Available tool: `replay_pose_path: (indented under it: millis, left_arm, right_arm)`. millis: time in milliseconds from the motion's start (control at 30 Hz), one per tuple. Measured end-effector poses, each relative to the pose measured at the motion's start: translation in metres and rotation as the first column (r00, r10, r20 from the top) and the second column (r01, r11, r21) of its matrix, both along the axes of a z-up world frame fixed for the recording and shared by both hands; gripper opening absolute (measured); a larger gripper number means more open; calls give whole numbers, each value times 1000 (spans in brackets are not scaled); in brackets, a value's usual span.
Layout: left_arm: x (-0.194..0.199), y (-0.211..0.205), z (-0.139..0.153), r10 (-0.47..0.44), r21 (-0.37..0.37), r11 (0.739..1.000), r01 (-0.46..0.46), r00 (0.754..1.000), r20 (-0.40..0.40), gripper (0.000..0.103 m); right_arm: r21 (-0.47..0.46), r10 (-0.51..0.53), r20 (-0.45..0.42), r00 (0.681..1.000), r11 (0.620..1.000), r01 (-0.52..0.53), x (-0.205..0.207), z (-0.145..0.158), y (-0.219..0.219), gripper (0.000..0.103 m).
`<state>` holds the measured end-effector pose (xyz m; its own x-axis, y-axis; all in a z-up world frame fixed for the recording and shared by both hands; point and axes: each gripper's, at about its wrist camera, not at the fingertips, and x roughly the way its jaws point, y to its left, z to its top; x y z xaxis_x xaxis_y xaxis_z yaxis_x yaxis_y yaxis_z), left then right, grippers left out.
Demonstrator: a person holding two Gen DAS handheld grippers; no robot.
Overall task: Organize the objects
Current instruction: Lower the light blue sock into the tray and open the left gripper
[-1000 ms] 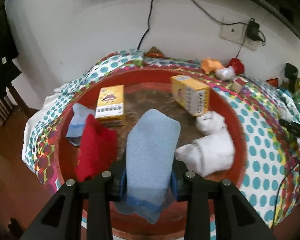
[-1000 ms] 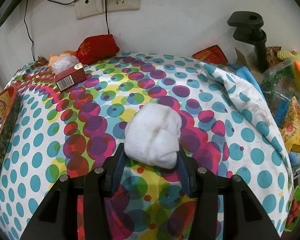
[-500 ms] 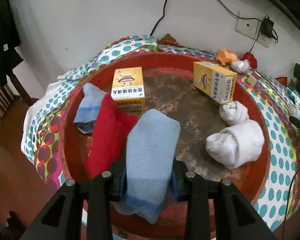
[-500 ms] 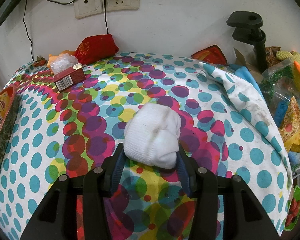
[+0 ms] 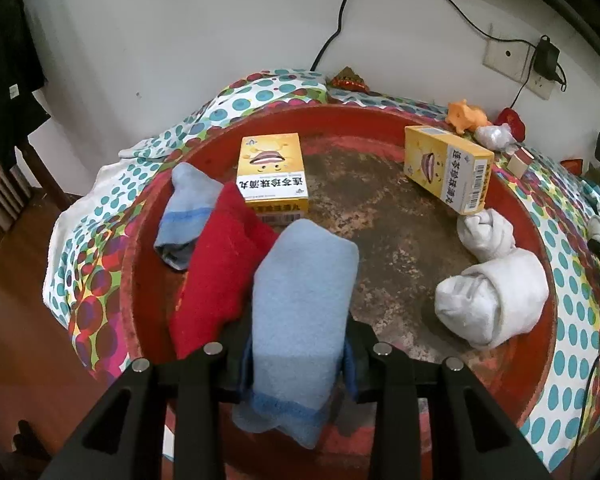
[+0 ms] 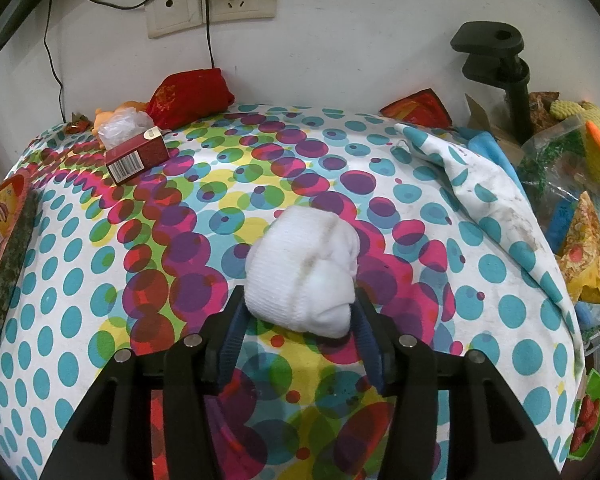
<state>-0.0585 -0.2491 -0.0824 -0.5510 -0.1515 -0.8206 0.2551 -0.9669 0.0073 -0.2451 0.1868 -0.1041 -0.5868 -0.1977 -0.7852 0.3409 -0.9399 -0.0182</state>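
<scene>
Left wrist view: my left gripper (image 5: 296,360) holds a folded light blue sock (image 5: 300,312), its jaws closed partway on the cloth. Over the last second it has drifted in over the round red tray (image 5: 540,360), which now fills more of the view. Already lying in the tray are a red sock (image 5: 220,272), another blue sock (image 5: 188,208), two yellow boxes (image 5: 272,176) and two white sock rolls (image 5: 496,300). I judge this sock is nearly ready to be set down beside the red one.

In the right wrist view, my right gripper (image 6: 300,312) straddles a rolled white sock (image 6: 304,268) resting on the dotted tabletop (image 6: 100,360) cloth. Its jaws have just been opening, with the roll between them; whether the pads touch it I cannot tell.
</scene>
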Motion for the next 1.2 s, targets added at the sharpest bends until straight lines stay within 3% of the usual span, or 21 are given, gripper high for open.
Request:
replay_pose_path:
  millis: [300,500,733,900,1200]
  left_arm:
    - [2,4,-2,-3,-17,1000,3,1000,22,40]
    - [7,6,1,-19,24,1000,18,1000,22,56]
    - [19,9,14,-41,42,998,41,999,-1,65]
    - [33,13,18,-34,49,998,35,999,-17,66]
    - [59,36,24,-52,-34,998,50,997,-59,66]
  right_arm:
    - [0,1,0,1000,1000,-1,0,1,-1,49]
    - [1,1,0,1000,1000,-1,-1,1,0,51]
    - [5,-7,0,1000,1000,7,-3,1,3,54]
    - [4,-7,1,1000,1000,7,-2,1,2,54]
    - [3,-7,2,1000,1000,7,-3,2,4,54]
